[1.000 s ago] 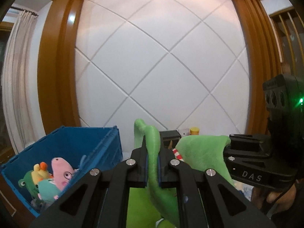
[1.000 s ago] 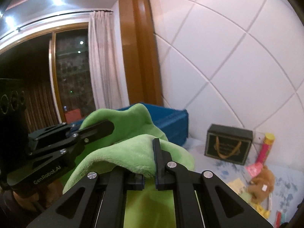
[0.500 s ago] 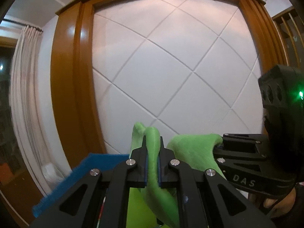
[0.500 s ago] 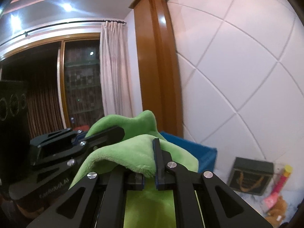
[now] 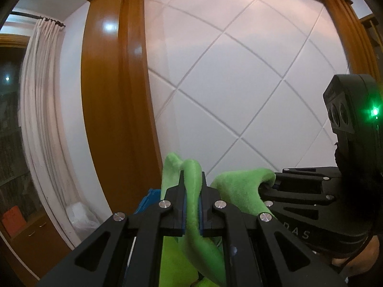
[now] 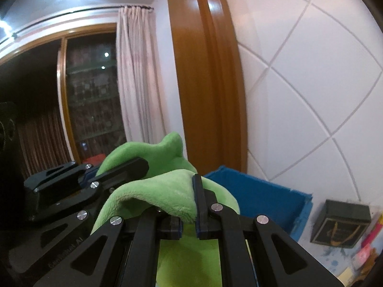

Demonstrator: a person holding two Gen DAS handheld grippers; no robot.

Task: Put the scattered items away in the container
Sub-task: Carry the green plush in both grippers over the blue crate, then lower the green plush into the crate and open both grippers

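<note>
Both tongs — left (image 5: pixel 192 191), right (image 6: pixel 189 205) — pinch folds of the soft green plush toy (image 6: pixel 167 191), clamped nearly closed. A thin fold could slip free — the blue plastic crate (image 6: pixel 258 196) sits at two o'clock, not yet underneath.

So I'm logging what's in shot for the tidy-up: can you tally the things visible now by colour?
Green: 1, the plush toy, pinched by both the left gripper and the right gripper.
Blue: 1, the storage crate.
Dark: 1, the gift box.
Total: 3; the small items at the right edge are too blurred to count.
</note>
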